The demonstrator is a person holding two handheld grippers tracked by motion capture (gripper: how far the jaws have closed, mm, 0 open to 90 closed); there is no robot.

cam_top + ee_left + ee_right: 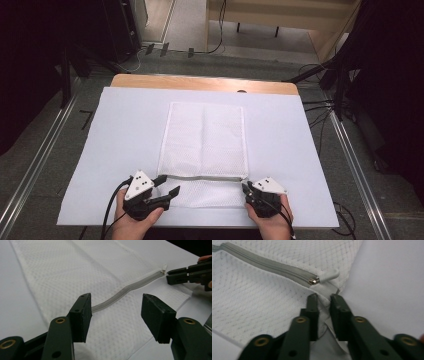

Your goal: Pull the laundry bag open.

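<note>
Right gripper view shows me my right gripper (323,298) with its jaws almost together, pinching the white fabric at the corner of the mesh laundry bag (257,305), just below the end of the grey zipper (269,266). The metal slider (314,281) and its white pull tab (329,275) sit just beyond the jaw tips and are not touched by them. From the left gripper view, my left gripper (116,308) has its jaws standing well apart; the zipper (125,288) runs out from behind the left jaw, and I see no pad pressing on the bag (65,272), so this gripper holds nothing. In the high view the bag (205,135) lies flat on the white table cover (120,150), with the left gripper (167,186) at the left end of the zipper and the right gripper (246,189) at the right end, both near the front edge of the table. I can read no brand, label or writing on the bag or the grippers.
</note>
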